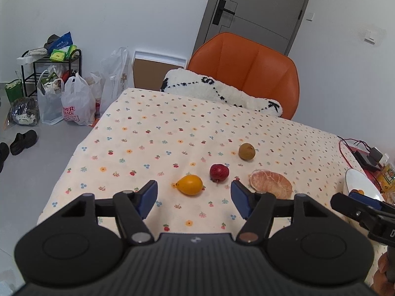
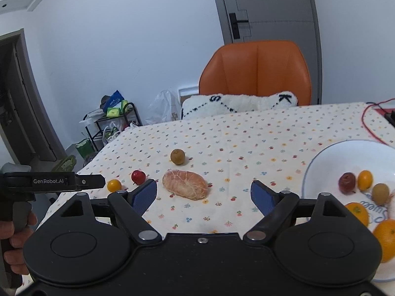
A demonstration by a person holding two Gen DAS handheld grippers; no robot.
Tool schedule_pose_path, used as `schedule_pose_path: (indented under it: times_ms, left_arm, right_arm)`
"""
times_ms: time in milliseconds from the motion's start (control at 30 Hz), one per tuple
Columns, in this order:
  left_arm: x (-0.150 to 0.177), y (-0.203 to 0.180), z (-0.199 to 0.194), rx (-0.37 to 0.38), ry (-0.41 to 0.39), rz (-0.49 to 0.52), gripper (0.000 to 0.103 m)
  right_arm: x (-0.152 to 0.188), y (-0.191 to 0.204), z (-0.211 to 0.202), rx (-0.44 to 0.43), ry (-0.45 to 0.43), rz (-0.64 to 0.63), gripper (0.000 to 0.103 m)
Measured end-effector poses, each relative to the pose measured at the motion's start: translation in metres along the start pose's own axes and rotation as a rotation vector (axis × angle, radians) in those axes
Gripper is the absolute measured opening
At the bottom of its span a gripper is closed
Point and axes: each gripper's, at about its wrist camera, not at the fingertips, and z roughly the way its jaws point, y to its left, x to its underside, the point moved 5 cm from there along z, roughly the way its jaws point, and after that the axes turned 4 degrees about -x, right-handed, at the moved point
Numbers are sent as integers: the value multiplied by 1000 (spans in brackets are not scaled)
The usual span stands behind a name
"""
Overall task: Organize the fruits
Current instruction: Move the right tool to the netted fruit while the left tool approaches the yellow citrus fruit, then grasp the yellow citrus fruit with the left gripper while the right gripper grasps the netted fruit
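1. White walls, a grey door (image 1: 259, 7) and an orange chair (image 1: 246, 74) fill the upper half of both views; a floral tablecloth (image 1: 160, 135) covers the table below.
2. Four fruits lie loose at lower centre of the left wrist view: a yellow fruit (image 1: 189, 184), a red fruit (image 1: 219, 172), a brown round fruit (image 1: 246, 151) and a peeled citrus piece (image 1: 271, 184).
3. At the right edge of the right wrist view a white bowl (image 2: 321, 162) holds small fruits and two oranges (image 2: 387, 239).
4. Left gripper (image 1: 193, 198) is spread wide, empty, hovering just before the yellow fruit.
5. Right gripper (image 2: 203, 196) is likewise spread, empty, near the citrus piece, beside the bowl.
6. A hand (image 2: 17, 244) grips the left handle at lower left.
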Motion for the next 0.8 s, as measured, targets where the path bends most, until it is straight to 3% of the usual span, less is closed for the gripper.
schedule_pose_path:
  times_ms: [167,433,733,800]
  left_arm:
    - [-1,2,11,-3,8,-4,60]
    - [2,1,30,-6,27,-10,50]
    - [6,0,44,-42,24,13,29]
    - [6,1,43,-39,17,16,29]
  right_arm:
    - [-2,3,17,-11,20,-23,82]
    - [-8,10,47,-43,56,-68,71]
    - [-10,13,78,-68,85,-94,67]
    - [-9,14,84,-76,93,-104,65]
